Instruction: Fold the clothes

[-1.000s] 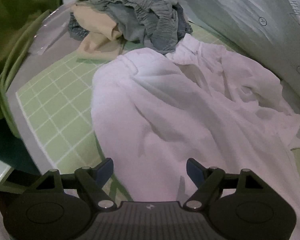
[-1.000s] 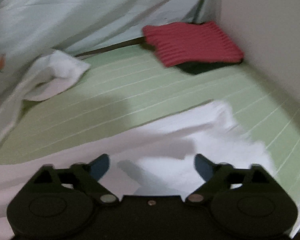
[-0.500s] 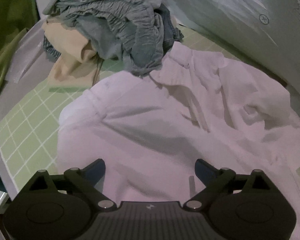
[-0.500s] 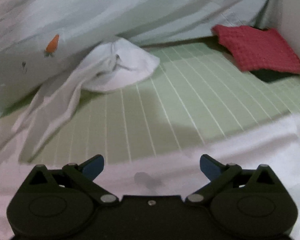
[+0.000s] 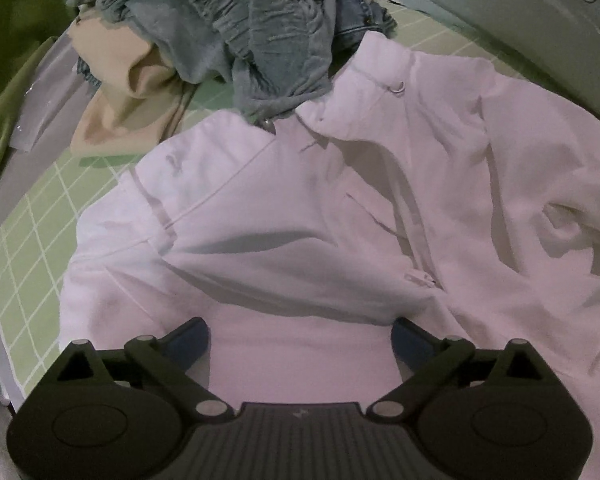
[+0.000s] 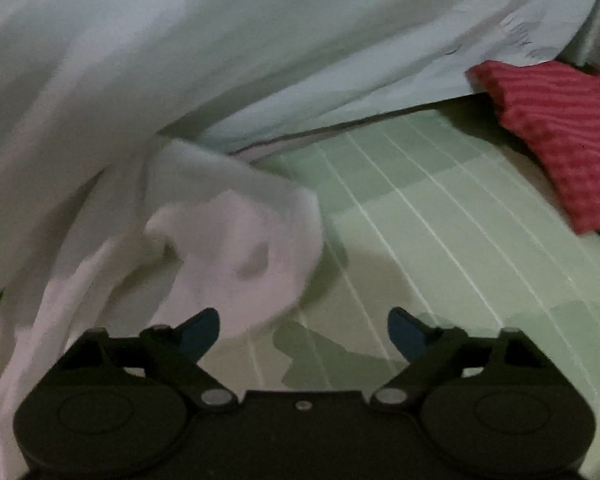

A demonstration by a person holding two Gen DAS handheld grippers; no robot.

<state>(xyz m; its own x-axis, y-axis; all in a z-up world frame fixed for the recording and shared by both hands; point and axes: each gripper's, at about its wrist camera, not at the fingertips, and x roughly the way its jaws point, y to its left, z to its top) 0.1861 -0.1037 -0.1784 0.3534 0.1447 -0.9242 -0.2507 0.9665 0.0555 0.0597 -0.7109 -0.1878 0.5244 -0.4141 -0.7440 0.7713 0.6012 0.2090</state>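
Observation:
A white hooded garment (image 5: 300, 208) lies spread and creased on the green gridded mat (image 5: 32, 240). My left gripper (image 5: 300, 338) is open and empty, low over the garment's near part. In the right wrist view the garment's white sleeve (image 6: 236, 248) lies bunched on the mat (image 6: 440, 248). My right gripper (image 6: 303, 330) is open and empty, with its left finger (image 6: 200, 326) just at the sleeve's end.
A pile of grey, beige and denim clothes (image 5: 228, 28) sits behind the garment. A pale bedsheet (image 6: 180, 60) hangs along the back. A folded red knit (image 6: 560, 136) lies on a dark item at the far right.
My left gripper moved forward over the white garment toward the clothes pile. My right gripper swung left and closer, from the garment's hem to the bunched sleeve.

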